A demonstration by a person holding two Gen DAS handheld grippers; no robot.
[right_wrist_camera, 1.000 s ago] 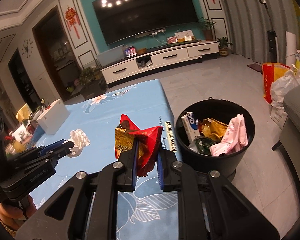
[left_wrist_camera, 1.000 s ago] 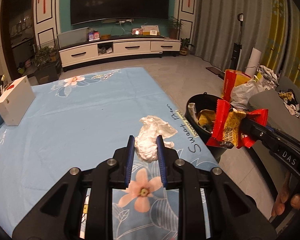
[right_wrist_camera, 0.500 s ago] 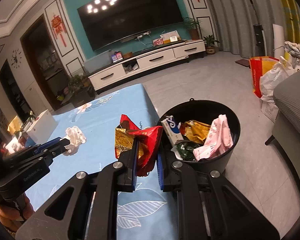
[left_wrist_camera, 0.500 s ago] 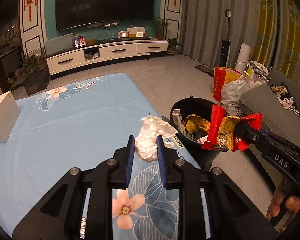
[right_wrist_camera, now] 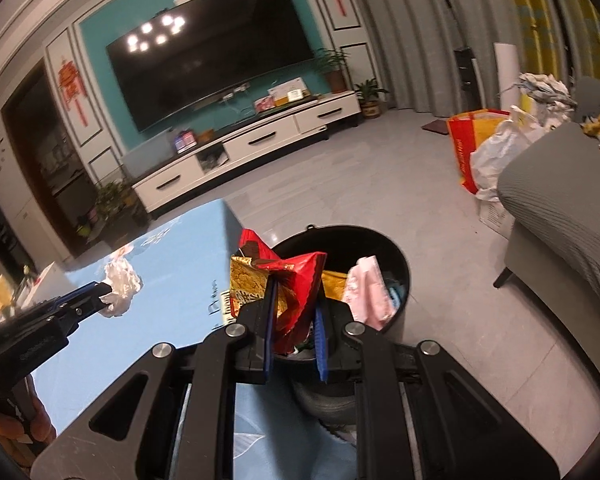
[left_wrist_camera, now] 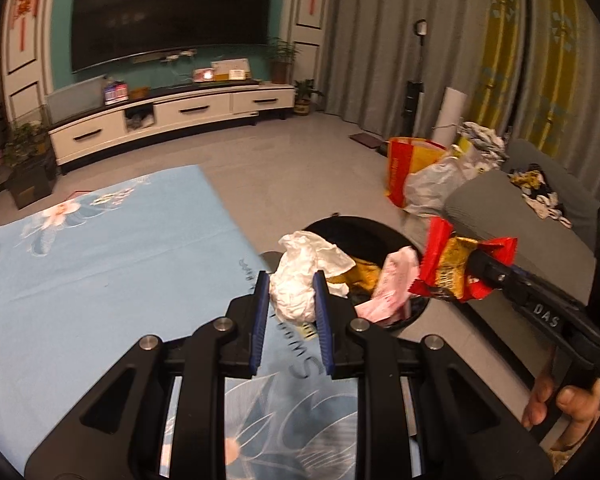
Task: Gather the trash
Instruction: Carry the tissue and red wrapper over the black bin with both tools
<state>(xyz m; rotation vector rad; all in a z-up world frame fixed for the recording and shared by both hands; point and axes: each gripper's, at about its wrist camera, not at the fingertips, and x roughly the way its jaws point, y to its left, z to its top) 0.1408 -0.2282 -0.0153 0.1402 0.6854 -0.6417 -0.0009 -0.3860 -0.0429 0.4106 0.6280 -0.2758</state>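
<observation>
Crumpled white tissue [left_wrist_camera: 296, 280] sits pinched between the left gripper [left_wrist_camera: 290, 280] jaws, narrowly parted around it – just ahead, the black bin [right_wrist_camera: 396, 268], part full. Right gripper [right_wrist_camera: 294, 300] jaws clamp a red-and-gold snack wrapper [right_wrist_camera: 288, 280] – bin directly beyond, blue floral tabletop [left_wrist_camera: 100, 280] beneath

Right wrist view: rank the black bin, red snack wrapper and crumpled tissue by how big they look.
1. Black bin, largest.
2. Red snack wrapper, though it sits closest to the camera, which inflates it.
3. Crumpled tissue, smallest, but farther off.
</observation>
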